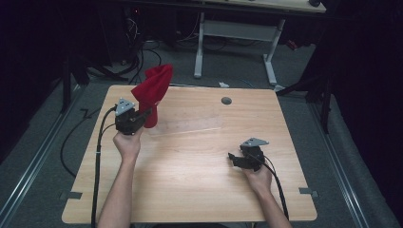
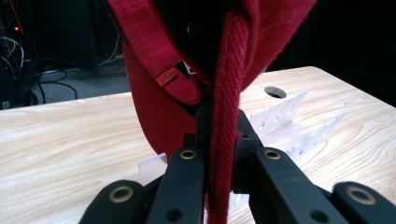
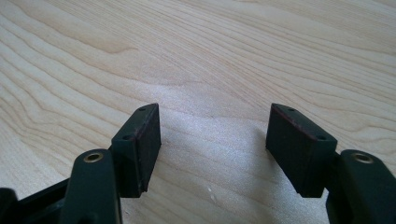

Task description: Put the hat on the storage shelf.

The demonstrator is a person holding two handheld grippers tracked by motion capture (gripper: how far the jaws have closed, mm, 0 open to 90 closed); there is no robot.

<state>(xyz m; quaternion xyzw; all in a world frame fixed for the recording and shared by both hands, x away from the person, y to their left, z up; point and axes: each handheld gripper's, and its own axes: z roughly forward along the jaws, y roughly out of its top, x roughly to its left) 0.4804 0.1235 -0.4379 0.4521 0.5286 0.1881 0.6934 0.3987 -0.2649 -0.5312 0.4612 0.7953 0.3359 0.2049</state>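
Note:
A red cap point(image 1: 153, 89) is held up over the table's far left part. My left gripper point(image 1: 144, 115) is shut on it; in the left gripper view the cap's red fabric edge point(image 2: 224, 140) runs down between the two black jaws, and the cap's body point(image 2: 159, 116) hangs just beyond. A clear plastic rack point(image 1: 190, 124) lies flat on the table just right of the cap, its slotted ribs point(image 2: 289, 121) behind the jaws. My right gripper point(image 1: 234, 158) rests low at the table's right and is open, with bare wood between its pads point(image 3: 140, 144).
The wooden table point(image 1: 190, 175) has a round grey cable hole point(image 1: 226, 100) near its far edge. Cables trail from both grippers off the front corners. Beyond the table stand a white desk frame point(image 1: 235, 38) and floor cables.

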